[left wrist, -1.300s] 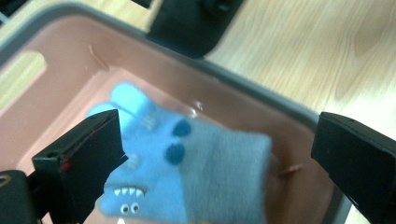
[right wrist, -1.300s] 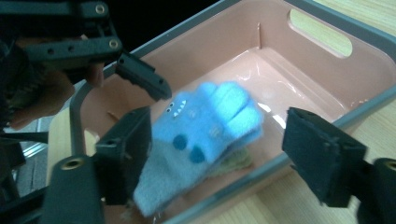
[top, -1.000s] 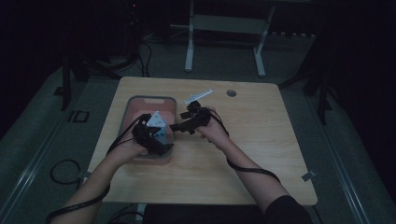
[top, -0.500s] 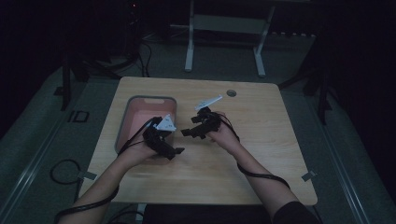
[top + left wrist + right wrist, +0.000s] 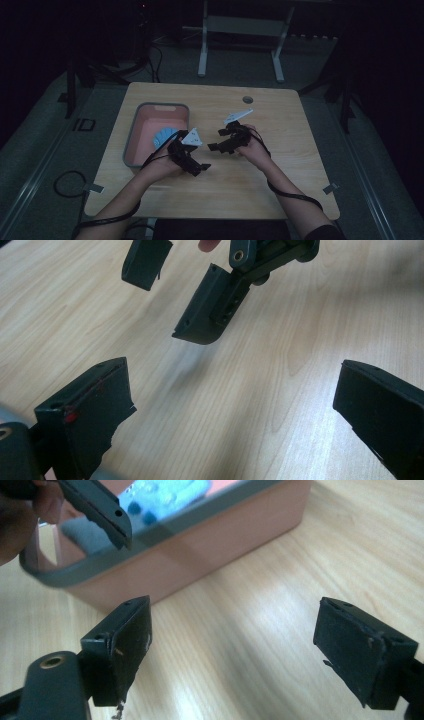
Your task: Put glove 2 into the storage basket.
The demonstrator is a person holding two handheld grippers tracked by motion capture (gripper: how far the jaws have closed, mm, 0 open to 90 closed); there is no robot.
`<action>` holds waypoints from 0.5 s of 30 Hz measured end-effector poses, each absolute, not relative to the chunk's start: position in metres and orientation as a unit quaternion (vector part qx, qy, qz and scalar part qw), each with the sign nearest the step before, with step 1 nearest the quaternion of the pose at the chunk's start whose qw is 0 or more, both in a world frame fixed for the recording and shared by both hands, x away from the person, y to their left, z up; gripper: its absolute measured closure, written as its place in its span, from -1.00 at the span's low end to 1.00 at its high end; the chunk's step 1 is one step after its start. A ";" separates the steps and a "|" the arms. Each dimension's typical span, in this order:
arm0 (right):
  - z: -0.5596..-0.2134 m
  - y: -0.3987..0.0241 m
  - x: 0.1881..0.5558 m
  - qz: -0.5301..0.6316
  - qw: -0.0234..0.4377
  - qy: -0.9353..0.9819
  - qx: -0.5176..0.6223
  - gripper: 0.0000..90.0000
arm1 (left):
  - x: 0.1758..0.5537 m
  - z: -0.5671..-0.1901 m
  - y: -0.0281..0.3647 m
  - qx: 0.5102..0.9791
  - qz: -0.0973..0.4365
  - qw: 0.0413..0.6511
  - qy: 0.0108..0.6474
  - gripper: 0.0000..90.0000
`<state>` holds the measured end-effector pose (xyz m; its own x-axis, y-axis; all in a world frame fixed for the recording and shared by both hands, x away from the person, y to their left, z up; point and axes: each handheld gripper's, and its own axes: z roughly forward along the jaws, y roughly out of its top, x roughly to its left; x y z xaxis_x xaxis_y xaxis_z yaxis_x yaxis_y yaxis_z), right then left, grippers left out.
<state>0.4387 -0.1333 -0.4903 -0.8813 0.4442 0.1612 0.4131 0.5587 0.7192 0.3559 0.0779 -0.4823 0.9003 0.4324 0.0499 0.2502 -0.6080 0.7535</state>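
A pink bin (image 5: 131, 142) with a grey rim stands on the left half of the wooden table (image 5: 280, 175). A light blue thing (image 5: 164, 136) lies inside it. My left gripper (image 5: 199, 167) hovers over the table just right of the bin; in the left gripper view it (image 5: 232, 400) stands open over bare wood. My right gripper (image 5: 214, 146) is a short way beyond it, pointing left, and it (image 5: 235, 640) is open too. The right gripper view looks at the bin's wall (image 5: 200, 555) and the blue thing (image 5: 165, 495). Both pairs of jaws are close to each other but apart.
A small round hole (image 5: 247, 99) sits near the table's far edge. The right half of the table is bare wood. Cables trail from both grippers off the near edge. A metal stand (image 5: 240, 30) is on the dark floor beyond the table.
My left gripper has moved right, from over the bin to the table beside it, uncovering the blue thing. My right gripper has drifted slightly right and toward the person.
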 end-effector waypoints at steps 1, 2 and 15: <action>-0.492 -0.136 0.438 0.402 0.018 0.882 0.244 -0.67 | 0.356 -0.483 0.076 0.890 0.114 0.398 0.191 -0.94; -0.494 -0.138 0.437 0.401 0.018 0.883 0.244 -0.66 | 0.355 -0.483 0.074 0.890 0.115 0.399 0.188 -0.94; -0.510 -0.173 0.426 0.410 0.019 0.876 0.253 -0.67 | 0.345 -0.488 0.040 0.904 0.078 0.393 0.149 -0.94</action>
<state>0.4262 -0.1730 -0.5095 -0.8708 0.4596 0.1744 0.4283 0.5353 0.7280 0.3454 0.0397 -0.4884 0.9433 0.3309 0.0241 0.2080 -0.6464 0.7341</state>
